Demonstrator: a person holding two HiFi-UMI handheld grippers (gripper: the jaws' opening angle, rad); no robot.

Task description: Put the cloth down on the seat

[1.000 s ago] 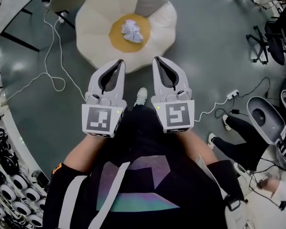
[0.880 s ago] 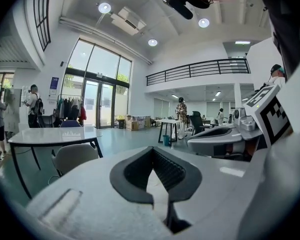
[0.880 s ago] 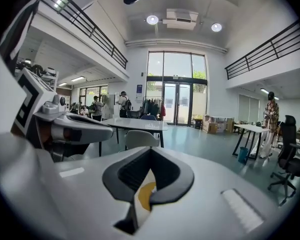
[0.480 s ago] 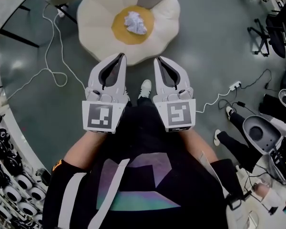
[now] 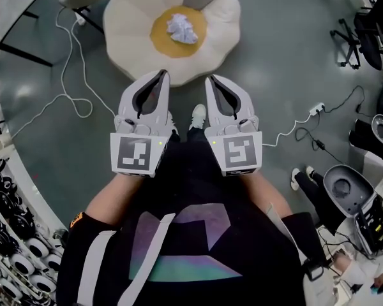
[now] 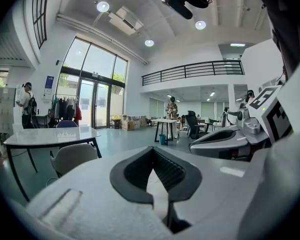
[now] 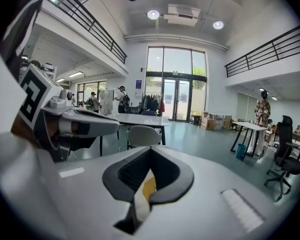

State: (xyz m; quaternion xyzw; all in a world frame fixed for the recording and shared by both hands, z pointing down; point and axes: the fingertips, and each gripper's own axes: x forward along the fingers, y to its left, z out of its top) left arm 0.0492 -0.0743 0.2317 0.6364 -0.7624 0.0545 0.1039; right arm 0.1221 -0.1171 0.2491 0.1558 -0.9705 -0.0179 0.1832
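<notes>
White cloth (image 5: 181,29) lies crumpled on the seat (image 5: 131,24), on its yellow centre. Left gripper (image 5: 158,76) and right gripper (image 5: 212,80) have jaws together, empty, short of the seat. Placement looks done.

The floor (image 5: 274,62) is smooth and grey-green. Tall windows (image 7: 176,84) let in daylight, and round lights (image 7: 153,14) shine in the white ceiling (image 7: 190,31). A white table (image 6: 45,135) stands by a pale chair (image 6: 72,156). Maybe coats (image 6: 65,108) hang near the glass doors (image 6: 90,111).
</notes>
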